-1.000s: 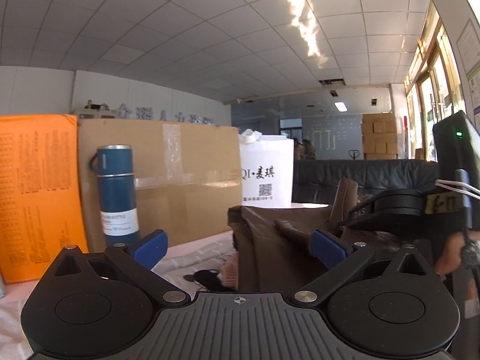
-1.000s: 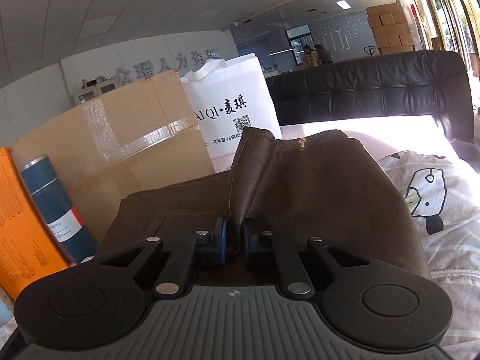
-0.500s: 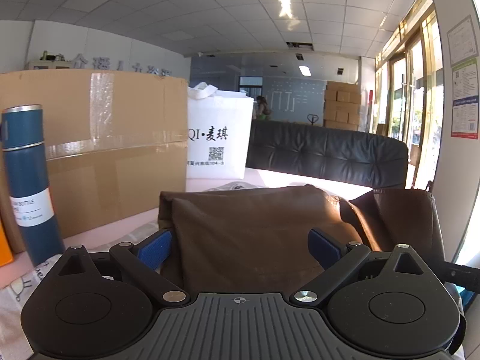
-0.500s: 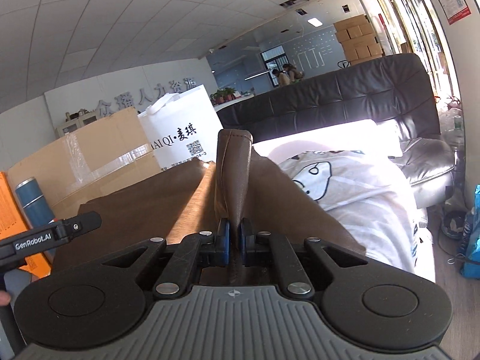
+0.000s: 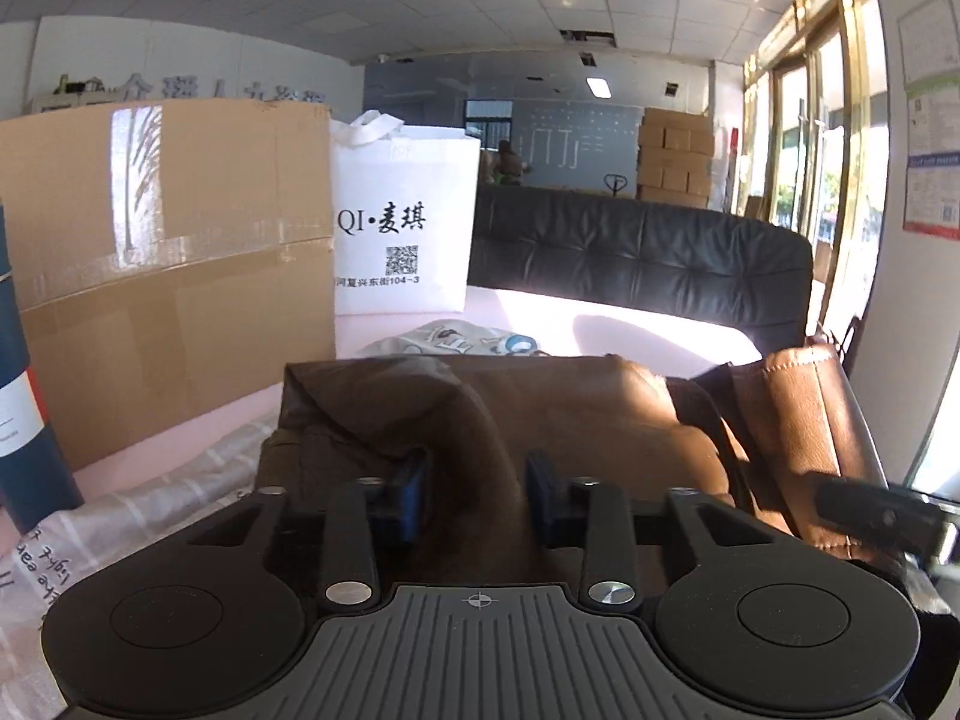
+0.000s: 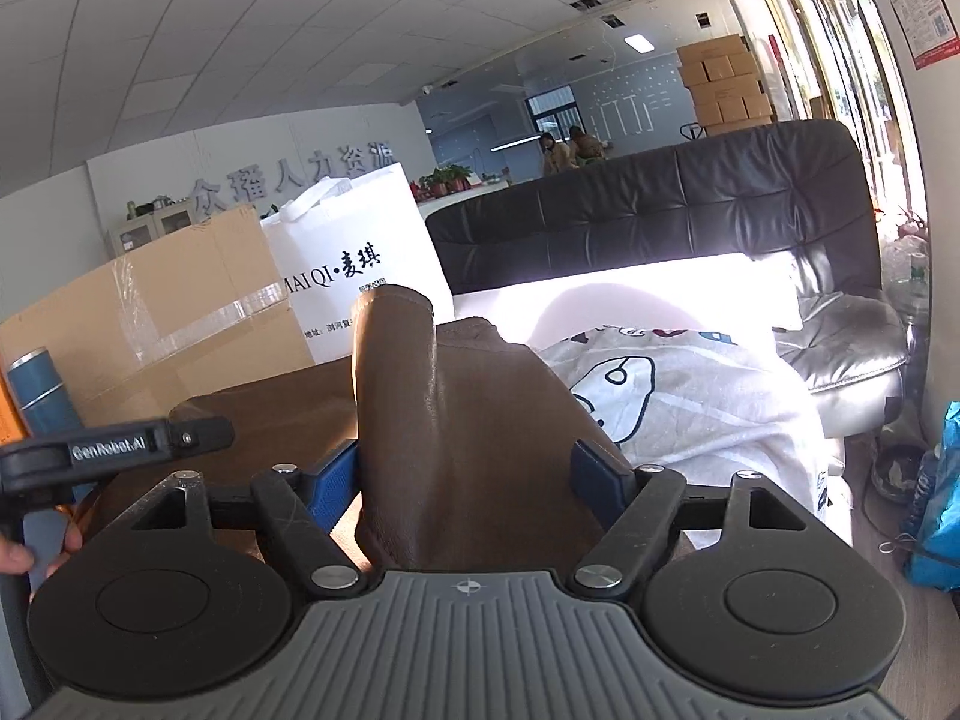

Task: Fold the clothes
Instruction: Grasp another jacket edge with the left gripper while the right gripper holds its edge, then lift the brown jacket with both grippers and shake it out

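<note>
A brown garment (image 5: pixel 576 414) is spread on the pale table (image 5: pixel 630 324), in front of a cardboard box (image 5: pixel 168 276) and a white bag (image 5: pixel 402 228). A raised ridge of its fabric is seen between the blue pads (image 5: pixel 414 489) of the left gripper (image 5: pixel 474 492); the jaws are narrowed around it, but firm contact cannot be told. The right gripper (image 6: pixel 465 477) is spread wide, with a standing fold between its pads (image 6: pixel 600 477), unheld. The cloth is judged thick, soft and smooth-faced, leather-like, so it may slip and spring back. A hold is best taken on hems or doubled edges, not single layers. A printed white cloth (image 6: pixel 678 384) lies beside it.
</note>
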### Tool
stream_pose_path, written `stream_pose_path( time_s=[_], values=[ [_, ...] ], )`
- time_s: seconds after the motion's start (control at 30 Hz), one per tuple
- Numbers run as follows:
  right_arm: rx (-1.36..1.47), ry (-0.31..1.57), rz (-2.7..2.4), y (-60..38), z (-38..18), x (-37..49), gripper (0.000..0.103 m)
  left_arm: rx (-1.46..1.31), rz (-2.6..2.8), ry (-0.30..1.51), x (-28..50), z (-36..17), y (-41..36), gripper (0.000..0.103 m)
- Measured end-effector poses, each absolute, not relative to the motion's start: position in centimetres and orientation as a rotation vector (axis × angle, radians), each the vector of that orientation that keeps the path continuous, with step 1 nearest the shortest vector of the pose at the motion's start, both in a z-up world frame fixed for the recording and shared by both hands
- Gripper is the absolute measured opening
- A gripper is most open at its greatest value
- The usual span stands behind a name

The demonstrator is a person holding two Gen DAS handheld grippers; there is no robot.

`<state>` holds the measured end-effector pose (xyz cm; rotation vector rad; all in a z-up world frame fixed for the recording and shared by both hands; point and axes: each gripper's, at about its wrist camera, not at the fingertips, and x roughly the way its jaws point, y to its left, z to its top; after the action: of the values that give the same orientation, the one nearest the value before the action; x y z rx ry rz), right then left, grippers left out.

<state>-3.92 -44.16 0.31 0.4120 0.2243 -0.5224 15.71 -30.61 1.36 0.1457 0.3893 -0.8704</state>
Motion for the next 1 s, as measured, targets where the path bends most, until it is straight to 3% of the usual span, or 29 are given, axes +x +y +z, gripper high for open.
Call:
stream_pose_path(
  time_s=[0.07, 0.17, 0.2, 0.27, 0.3, 0.43, 0.8, 1.0],
  values=[
    [0.412, 0.241, -0.524, -44.1, 0.6, -3.0, 0.077, 0.145, -0.907, 0.366, 14.5, 1.2, -30.4, 0.01],
    [0.358, 0.254, -0.553, -43.6, 0.6, -1.6, 0.08, 0.158, -0.924, 0.329, 12.6, 0.9, -29.9, 0.007],
    [0.349, 0.255, -0.565, -43.7, 0.5, -1.4, 0.071, 0.158, -0.92, 0.317, 12.0, 0.8, -29.5, 0.007],
    [0.358, 0.25, -0.585, -44.2, 0.2, -1.5, 0.044, 0.146, -0.922, 0.298, 10.9, 0.6, -28.4, 0.006],
    [0.378, 0.251, -0.588, -44.7, 0.0, -1.8, 0.023, 0.133, -0.922, 0.285, 10.4, 0.7, -27.8, 0.006],
    [0.388, 0.188, -0.582, -45.1, 0.7, -4.0, 0.008, 0.073, -0.902, 0.228, 8.7, 1.4, -24.7, 0.006],
    [0.256, -0.09, -0.405, -36.8, 9.5, -10.1, 0.005, -0.023, -0.674, -0.06, 5.0, 7.1, -11.0, 0.005],
    [0.256, -0.104, -0.217, -29.7, 10.5, -8.6, 0.005, 0.054, -0.484, -0.164, 1.6, 8.4, -1.1, 0.005]
  ],
)
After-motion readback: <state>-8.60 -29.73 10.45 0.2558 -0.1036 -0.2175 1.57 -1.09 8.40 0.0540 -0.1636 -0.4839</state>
